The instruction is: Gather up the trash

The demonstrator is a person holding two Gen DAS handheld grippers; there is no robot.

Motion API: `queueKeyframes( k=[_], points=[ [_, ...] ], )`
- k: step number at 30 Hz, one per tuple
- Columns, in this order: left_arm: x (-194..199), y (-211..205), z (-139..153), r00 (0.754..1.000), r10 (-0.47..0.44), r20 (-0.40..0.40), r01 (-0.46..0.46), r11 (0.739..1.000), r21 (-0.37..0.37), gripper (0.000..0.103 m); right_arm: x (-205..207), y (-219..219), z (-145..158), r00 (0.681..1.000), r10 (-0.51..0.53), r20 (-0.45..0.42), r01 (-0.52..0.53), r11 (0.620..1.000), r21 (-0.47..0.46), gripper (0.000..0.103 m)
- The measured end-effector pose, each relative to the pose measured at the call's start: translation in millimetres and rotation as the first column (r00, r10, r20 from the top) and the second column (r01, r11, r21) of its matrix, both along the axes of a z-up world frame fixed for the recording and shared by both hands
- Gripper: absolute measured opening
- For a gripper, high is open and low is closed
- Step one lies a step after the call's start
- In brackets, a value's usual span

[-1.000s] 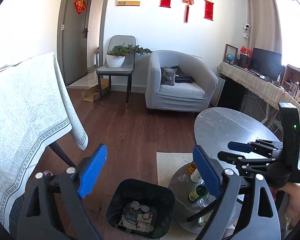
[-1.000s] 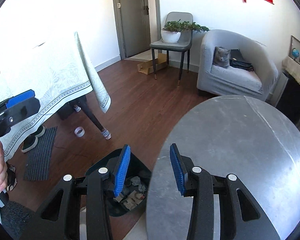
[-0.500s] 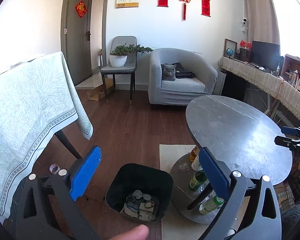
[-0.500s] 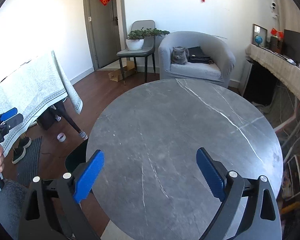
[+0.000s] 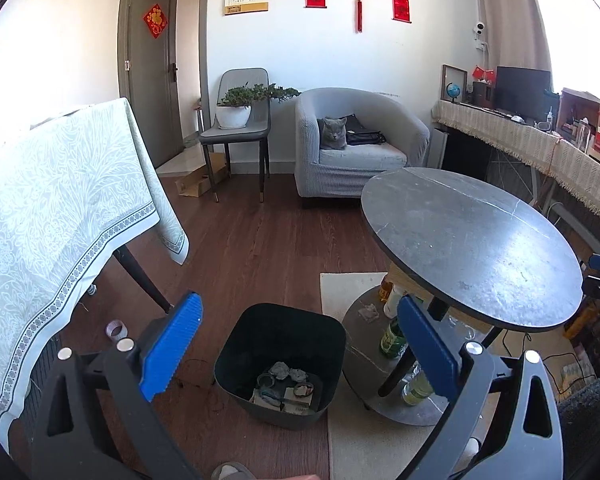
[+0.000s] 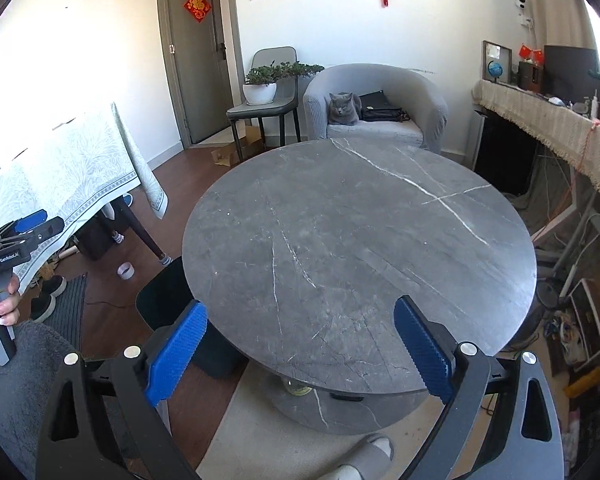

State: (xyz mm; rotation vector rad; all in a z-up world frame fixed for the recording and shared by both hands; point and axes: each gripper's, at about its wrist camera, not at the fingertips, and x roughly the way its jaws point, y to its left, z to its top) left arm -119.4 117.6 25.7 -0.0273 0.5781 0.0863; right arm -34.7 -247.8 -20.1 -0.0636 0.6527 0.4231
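left wrist view above bin (image 5: 280, 356), right above round table (image 6: 360, 240), both facing armchair (image 5: 360, 144)

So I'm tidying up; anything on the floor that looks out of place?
Yes: a roll of tape lies loose on the wood floor beside the cloth-covered table's leg, and a flattened cardboard box sits near the grey chair.

Bright daylight pours in from the window (image 5: 572, 20) at upper right (blown out to white), putting a soft sheen on the tabletop (image 5: 472, 240); both fisheye views are sharp, their edges bowed and corners black.
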Motion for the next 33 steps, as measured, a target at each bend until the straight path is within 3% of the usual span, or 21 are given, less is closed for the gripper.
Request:
queueKeyframes(
  k=[10, 33],
  points=[
    [3.4, 8.0, -3.8, 1.0, 0.024, -0.019, -0.025, 0.998, -0.061, 0.1, -4.3, 4.2, -4.4, 0.999, 0.032, -0.008, -0.033, 0.999, -0.015, 0.099],
    [4.3, 3.6, -6.2, 1.0, 0.016, -0.026, -0.017, 0.999, -0.05, 0.1, -2.7, 4.6, -3.7, 0.999, 0.033, -0.014, -0.033, 0.999, -0.015, 0.099]
  ],
)
